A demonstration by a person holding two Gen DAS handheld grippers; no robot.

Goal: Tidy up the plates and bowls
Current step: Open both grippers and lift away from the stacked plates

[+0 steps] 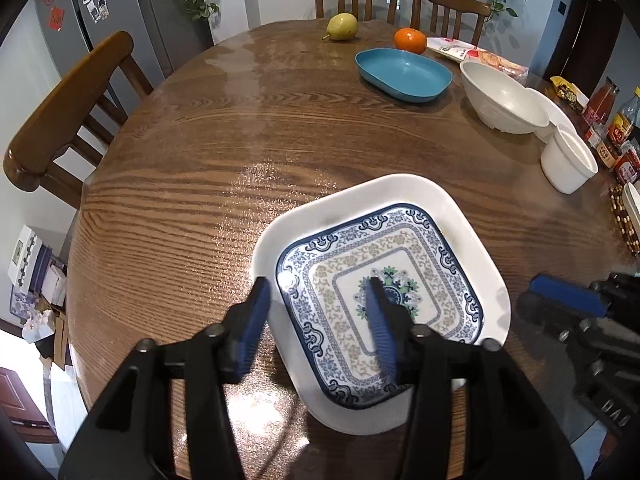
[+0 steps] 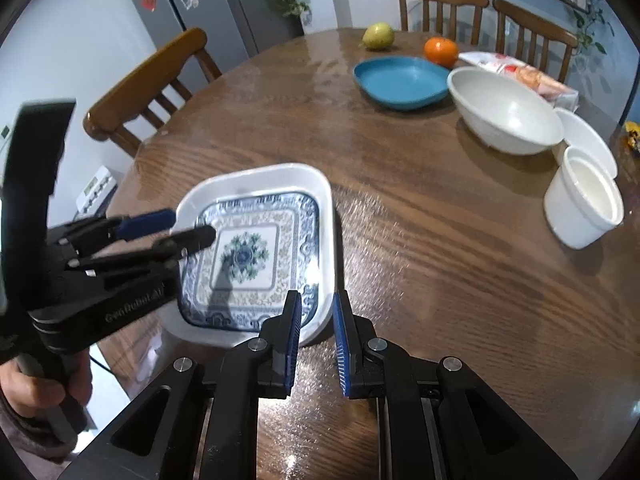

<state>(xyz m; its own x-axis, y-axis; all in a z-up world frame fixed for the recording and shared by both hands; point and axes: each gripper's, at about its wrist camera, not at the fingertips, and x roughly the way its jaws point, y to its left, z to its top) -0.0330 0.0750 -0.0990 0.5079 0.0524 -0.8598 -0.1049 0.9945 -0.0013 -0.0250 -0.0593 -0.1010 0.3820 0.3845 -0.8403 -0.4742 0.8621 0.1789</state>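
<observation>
The left tongs (image 1: 318, 292), apart, straddle the stacked patterned plate's (image 1: 380, 304) 9 o'clock rim on the desk (image 1: 200, 160), nearer than the nearly closed, empty right tongs (image 2: 317, 306).

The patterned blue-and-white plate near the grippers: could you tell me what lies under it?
The patterned plate rests inside a larger white square plate, whose rim shows all round. The white plate's centre is covered.

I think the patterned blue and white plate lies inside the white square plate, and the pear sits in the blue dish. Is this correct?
Not fully. The patterned plate does lie inside the white square plate, but the pear sits on the bare table, apart from the blue dish, which holds nothing. The left wrist view shows it.
</observation>
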